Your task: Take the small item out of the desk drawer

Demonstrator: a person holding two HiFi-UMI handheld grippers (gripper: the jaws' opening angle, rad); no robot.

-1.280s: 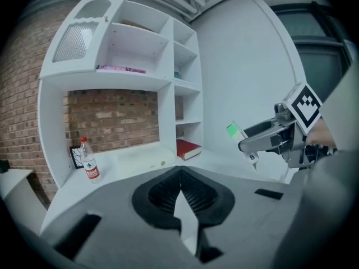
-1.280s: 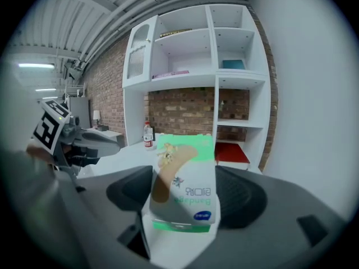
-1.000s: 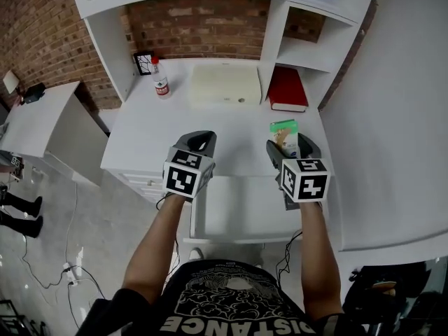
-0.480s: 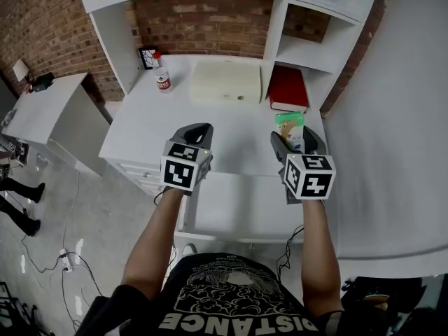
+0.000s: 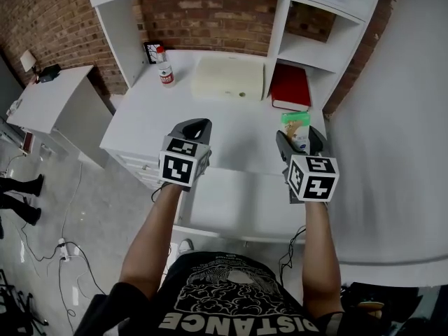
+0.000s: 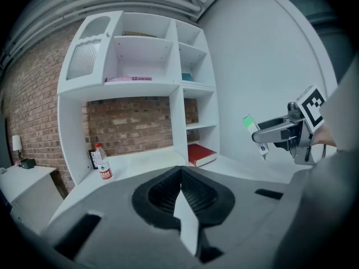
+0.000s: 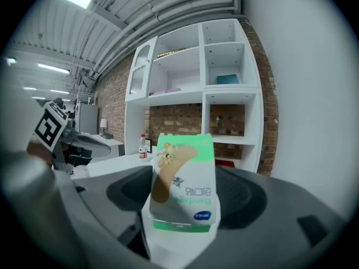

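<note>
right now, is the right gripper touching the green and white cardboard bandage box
Touching. The right gripper view shows the green and white bandage box pinched between the right gripper's two jaws.

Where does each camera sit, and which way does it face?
Head view: on the person's head, facing steeply down at the desk and open drawer; both forearms, left gripper and right gripper show.
Left gripper view: on the left gripper, facing along its shut jaws toward the shelves; right gripper at right.
Right gripper view: on the right gripper, facing past the bandage box it grips; left gripper at left.
Shared: both gripper views show the bottle.
</note>
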